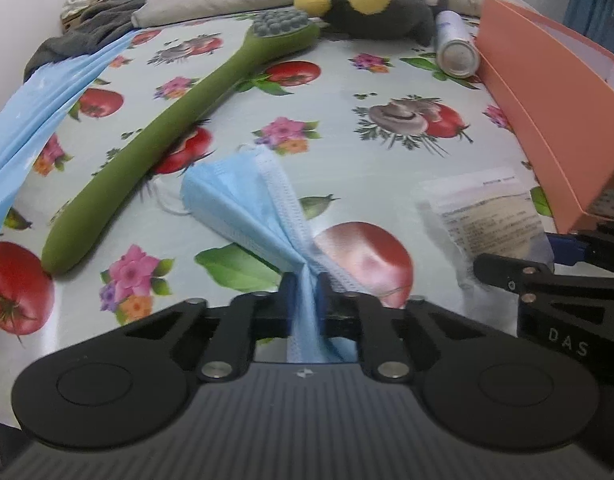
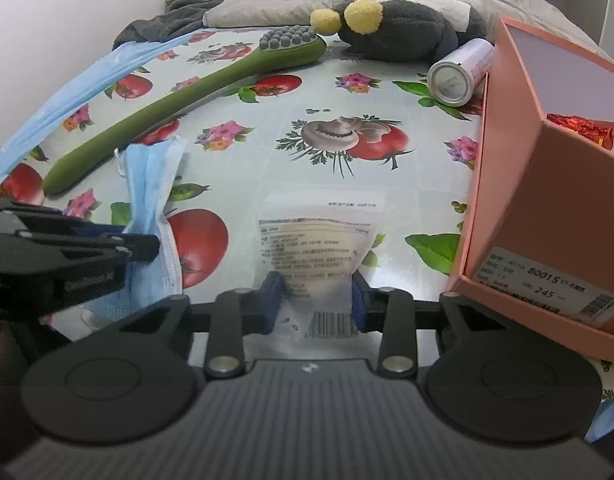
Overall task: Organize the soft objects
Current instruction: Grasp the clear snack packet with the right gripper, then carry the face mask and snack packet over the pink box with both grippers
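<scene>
On the right side of the fruit-and-flower tablecloth [image 2: 307, 92] stands one open pink cardboard box [image 2: 547, 184], set inside or against its own lid, printed label on the near end. Inside it: something wrapped in red foil [image 2: 583, 128], and a pale object at the frame edge, too cropped to name. One white cylindrical can [image 2: 459, 76] lies on its side, touching the box's far corner.

Left gripper [image 1: 305, 288]: jaws pinched together on one blue surgical mask [image 1: 243, 200], cloth bunched into a narrow waist between the pads, the rest fanned out on the cloth ahead. One white ear loop shows at the mask's far left edge.

Right gripper [image 2: 315, 292]: jaws partly apart with one clear sealed packet [image 2: 323, 240] between them; blue pads sit at both packet edges and the packet narrows there, so it looks gripped, though contact is not sharp. Packet has printed text and a barcode; it lies flat just left of the box.

Other counts:
- one long green brush [image 1: 163, 128] with a grey nubbed head, lying diagonally, just beyond the mask
- one dark grey plush toy [image 1: 379, 4] with two yellow pom-like parts, at the far edge
- one blue pleated sheet [image 1: 35, 112] along the left edge
- heaped grey bedding [image 2: 267, 4] beyond the cloth
</scene>
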The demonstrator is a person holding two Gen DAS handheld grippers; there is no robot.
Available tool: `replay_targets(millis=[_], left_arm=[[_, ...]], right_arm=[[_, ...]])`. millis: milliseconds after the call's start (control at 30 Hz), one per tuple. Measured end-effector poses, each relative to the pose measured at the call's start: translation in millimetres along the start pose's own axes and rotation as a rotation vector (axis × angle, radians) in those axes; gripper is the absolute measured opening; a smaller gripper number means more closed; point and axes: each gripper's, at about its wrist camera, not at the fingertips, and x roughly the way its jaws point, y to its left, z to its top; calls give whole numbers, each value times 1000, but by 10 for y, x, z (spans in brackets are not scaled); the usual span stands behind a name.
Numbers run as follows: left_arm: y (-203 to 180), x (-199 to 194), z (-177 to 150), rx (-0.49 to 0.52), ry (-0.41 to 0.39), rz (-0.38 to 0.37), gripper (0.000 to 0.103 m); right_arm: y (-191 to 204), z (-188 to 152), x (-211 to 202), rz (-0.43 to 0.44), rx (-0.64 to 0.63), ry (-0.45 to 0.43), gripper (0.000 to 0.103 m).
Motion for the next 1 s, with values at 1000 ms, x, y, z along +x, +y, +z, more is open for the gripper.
replay_targets(millis=[1000], left_arm=[[-164, -1277, 587, -63, -190, -253, 5]], right_arm=[[-202, 451, -1444, -12, 109, -227, 12]])
